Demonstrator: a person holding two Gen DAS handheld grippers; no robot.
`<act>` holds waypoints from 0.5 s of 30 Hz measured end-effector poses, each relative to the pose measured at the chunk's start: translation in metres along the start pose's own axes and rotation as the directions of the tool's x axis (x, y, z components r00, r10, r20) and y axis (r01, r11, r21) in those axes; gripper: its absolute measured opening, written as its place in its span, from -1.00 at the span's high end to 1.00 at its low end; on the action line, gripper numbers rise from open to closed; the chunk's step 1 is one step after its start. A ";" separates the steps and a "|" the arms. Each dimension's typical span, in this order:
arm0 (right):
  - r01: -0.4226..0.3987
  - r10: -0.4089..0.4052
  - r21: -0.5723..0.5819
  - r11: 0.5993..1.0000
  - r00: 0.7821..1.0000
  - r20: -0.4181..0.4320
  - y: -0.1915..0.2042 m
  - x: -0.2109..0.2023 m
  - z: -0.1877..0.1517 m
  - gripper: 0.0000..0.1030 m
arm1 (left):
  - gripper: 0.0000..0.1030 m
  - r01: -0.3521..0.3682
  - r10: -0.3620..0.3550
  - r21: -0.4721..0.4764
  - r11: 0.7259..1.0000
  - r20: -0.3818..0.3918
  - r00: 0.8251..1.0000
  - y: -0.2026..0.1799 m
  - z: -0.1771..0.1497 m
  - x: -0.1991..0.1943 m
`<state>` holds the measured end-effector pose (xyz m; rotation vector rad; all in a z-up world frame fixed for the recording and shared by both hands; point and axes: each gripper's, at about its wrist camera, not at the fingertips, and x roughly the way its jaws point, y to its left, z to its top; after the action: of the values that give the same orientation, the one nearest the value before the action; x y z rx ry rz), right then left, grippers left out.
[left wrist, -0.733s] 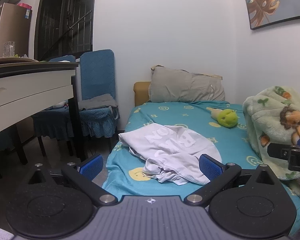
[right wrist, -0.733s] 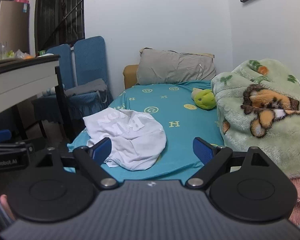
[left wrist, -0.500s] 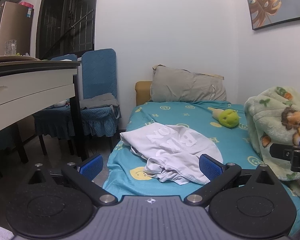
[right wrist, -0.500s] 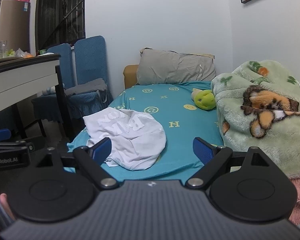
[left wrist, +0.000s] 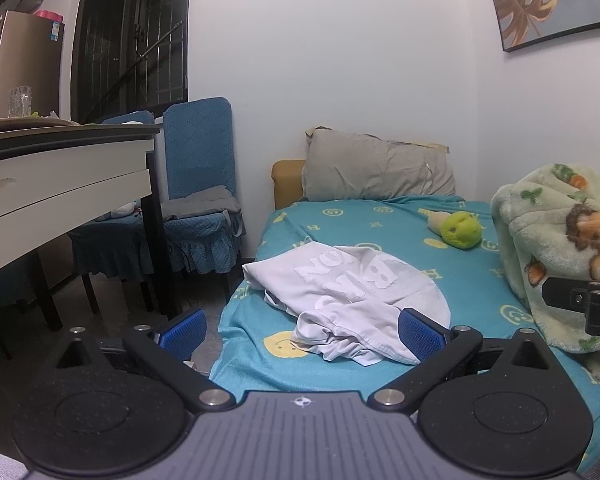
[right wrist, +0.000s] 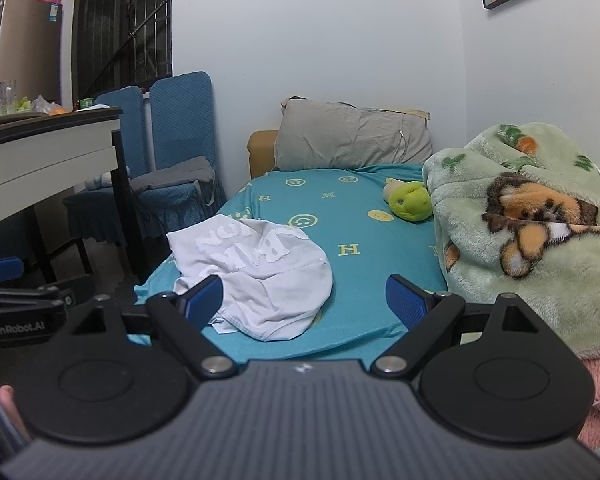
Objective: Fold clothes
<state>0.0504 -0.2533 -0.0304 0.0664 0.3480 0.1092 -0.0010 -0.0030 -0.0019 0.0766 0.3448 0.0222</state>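
Note:
A crumpled white T-shirt with white lettering (left wrist: 348, 300) lies at the near left edge of the teal bed (left wrist: 380, 232); it also shows in the right wrist view (right wrist: 256, 276). My left gripper (left wrist: 300, 334) is open and empty, held short of the bed's near end, with the shirt's bunched hem seen between its blue pads. My right gripper (right wrist: 304, 300) is open and empty, also short of the bed, the shirt in front of its left pad. Each gripper shows at the edge of the other's view.
A green cartoon blanket (right wrist: 532, 220) is heaped on the bed's right side. A green plush toy (left wrist: 460, 230) and a grey pillow (left wrist: 376, 170) lie at the far end. A white table (left wrist: 60, 184) and blue chairs (left wrist: 196, 200) stand to the left of the bed.
Both grippers have crept slightly forward and to the left; the shirt sits slightly larger in both views. The jaws stay open and the shirt has not moved.

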 end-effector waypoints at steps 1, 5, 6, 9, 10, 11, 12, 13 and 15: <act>0.000 0.000 -0.001 1.000 1.000 0.001 0.000 0.000 0.000 -0.74 | -1.00 0.000 0.000 -0.001 1.000 -0.001 1.000 0.000 0.000 0.001; 0.000 0.000 -0.003 1.000 1.000 0.003 0.000 0.000 -0.001 -0.74 | -1.00 0.001 -0.001 -0.005 1.000 -0.002 1.000 0.001 0.000 0.000; 0.000 0.000 -0.003 1.000 1.000 0.004 0.000 0.000 -0.001 -0.74 | -1.00 0.001 -0.001 -0.005 1.000 -0.001 1.000 0.001 0.000 0.000; 0.002 -0.002 -0.005 1.000 1.000 0.002 0.001 -0.002 -0.001 -0.74 | -1.00 0.002 -0.002 -0.003 1.000 -0.001 1.000 0.001 0.000 0.000; 0.002 -0.002 -0.004 1.000 1.000 0.001 0.001 -0.002 -0.001 -0.74 | -1.00 0.002 -0.002 -0.002 1.000 0.000 1.000 0.001 0.000 0.000; 0.002 -0.002 -0.003 1.000 1.000 0.001 0.001 -0.002 -0.001 -0.74 | -1.00 0.003 -0.003 -0.002 1.000 0.000 1.000 0.001 0.000 0.000; 0.002 -0.002 -0.003 1.000 1.000 0.002 0.001 -0.002 0.000 -0.74 | -1.00 0.003 -0.003 -0.002 1.000 -0.001 1.000 0.001 0.000 0.000; 0.003 -0.003 -0.002 1.000 1.000 0.002 0.001 -0.002 0.000 -0.74 | -1.00 0.003 -0.003 -0.002 1.000 -0.001 1.000 0.001 0.000 0.000; 0.004 -0.004 -0.001 1.000 1.000 0.001 0.001 -0.002 0.000 -0.74 | -1.00 0.003 -0.003 -0.001 1.000 -0.001 1.000 0.001 -0.001 0.001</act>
<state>0.0483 -0.2526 -0.0301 0.0649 0.3473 0.1052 -0.0006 -0.0023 -0.0026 0.0754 0.3455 0.0191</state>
